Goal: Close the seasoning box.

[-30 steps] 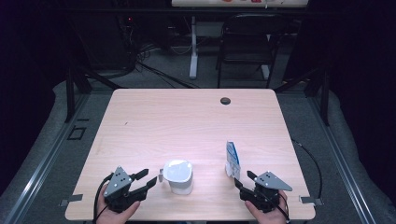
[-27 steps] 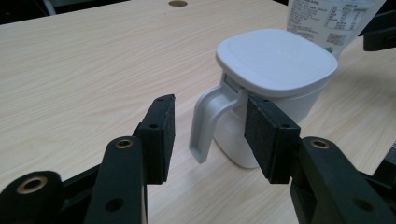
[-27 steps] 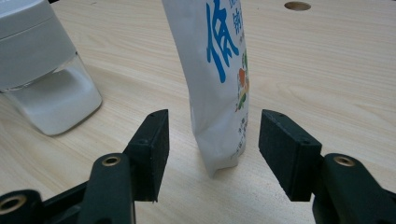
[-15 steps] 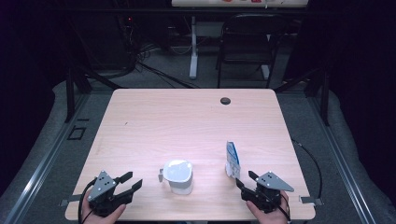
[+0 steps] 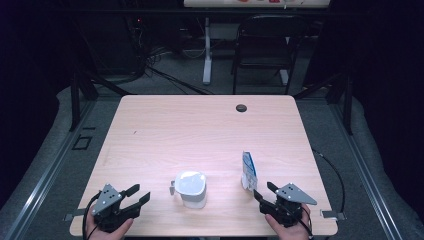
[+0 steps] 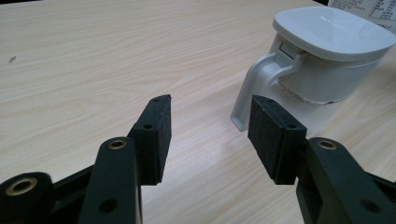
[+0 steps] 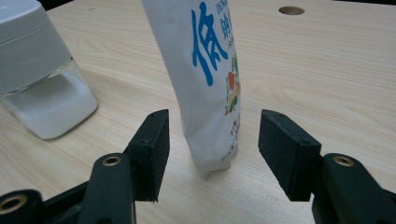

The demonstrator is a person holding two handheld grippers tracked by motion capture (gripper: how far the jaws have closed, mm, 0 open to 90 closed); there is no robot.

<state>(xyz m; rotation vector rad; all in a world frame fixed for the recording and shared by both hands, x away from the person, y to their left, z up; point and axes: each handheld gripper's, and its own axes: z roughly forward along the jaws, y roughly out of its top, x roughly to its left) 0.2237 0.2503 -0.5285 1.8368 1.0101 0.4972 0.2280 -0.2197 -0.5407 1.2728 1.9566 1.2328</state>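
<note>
Pouch point(image 5: 248, 170) and jar point(image 5: 190, 188) stand upright near the front edge of the table point(image 5: 200, 125), well apart from each other, the jar at the middle and the pouch toward the person's right. Both grippers sit low at that edge with nothing held. Seen from above, the left gripper point(image 5: 134, 196) is off to the jar's left, and its jaws have just been opening, with only bare wood between them; in its own view the jar's handle point(image 6: 254, 91) rises just beyond the right pad point(image 6: 268, 133). The right gripper point(image 7: 212, 140) is spread wide, its jaws flanking the foot of the pouch point(image 7: 208, 74) without pressing on it. This reads as an approach before any grasp: the work looks like bringing pouch and jar together, probably to refill the jar. Next, the right jaws need to ease forward and close gently on the soft pouch low down, without tipping it, while the left gripper lines up on the handle to steady the jar. The jar's white lid point(image 6: 329, 30) is shut; through its clear wall a white, powdery fill shows point(image 7: 51, 105), well up the body. The pouch looks sealed, and its contents cannot be told.
</note>
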